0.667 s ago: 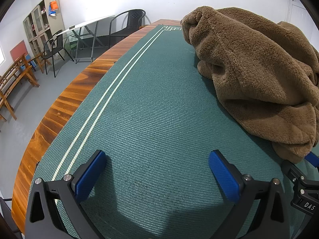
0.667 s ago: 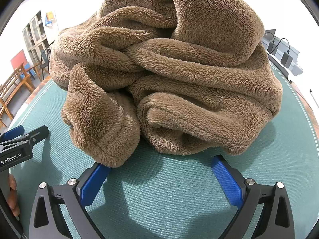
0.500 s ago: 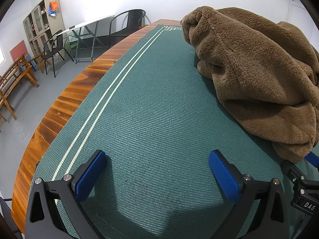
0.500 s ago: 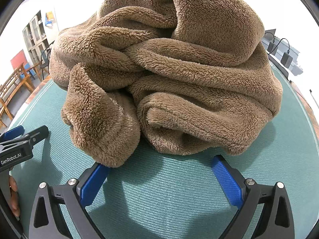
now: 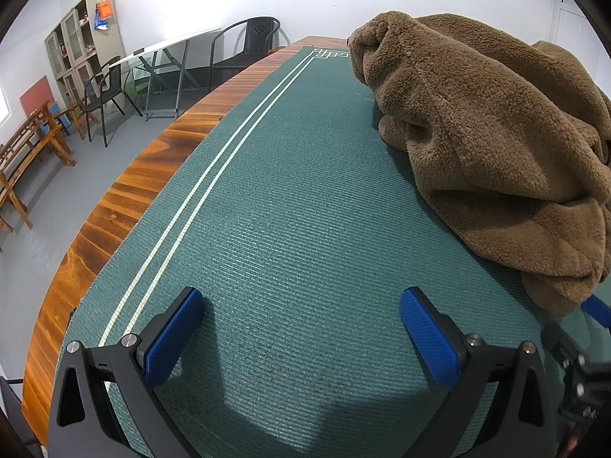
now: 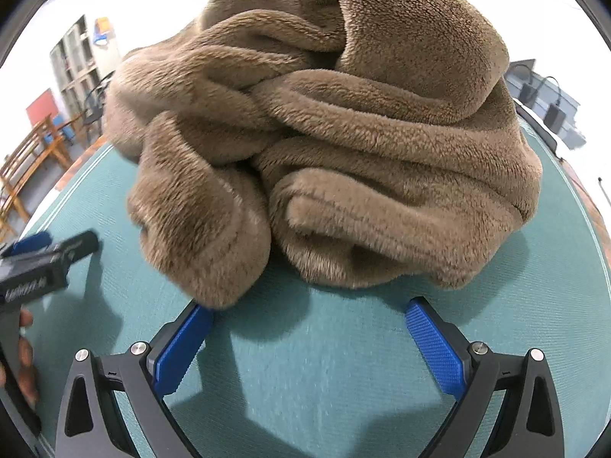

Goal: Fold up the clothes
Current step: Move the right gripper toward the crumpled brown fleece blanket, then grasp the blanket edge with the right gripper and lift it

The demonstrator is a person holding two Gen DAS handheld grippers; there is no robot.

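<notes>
Fleece point(image 6: 328, 145): lay heaped and twisted on the green mat point(image 5: 290, 229), at 12 o'clock of the right gripper; at 2 o'clock in the left view; no edge or corner showed.
Right gripper point(image 6: 309, 337): spread wide, holding nothing; its left pad point(image 6: 183, 343) was touching the nearest drooping lobe.
Left gripper point(image 5: 301, 330): released, over bare mat, fleece well off to its right.
Risk: pinching that lobe would likely lift several layers at once; the heap could drag as a lump instead of opening.
Risk: thick pile might slip from the pads; a sideways pull could slide it toward the table edge point(image 5: 126, 191) at 10 o'clock.
</notes>
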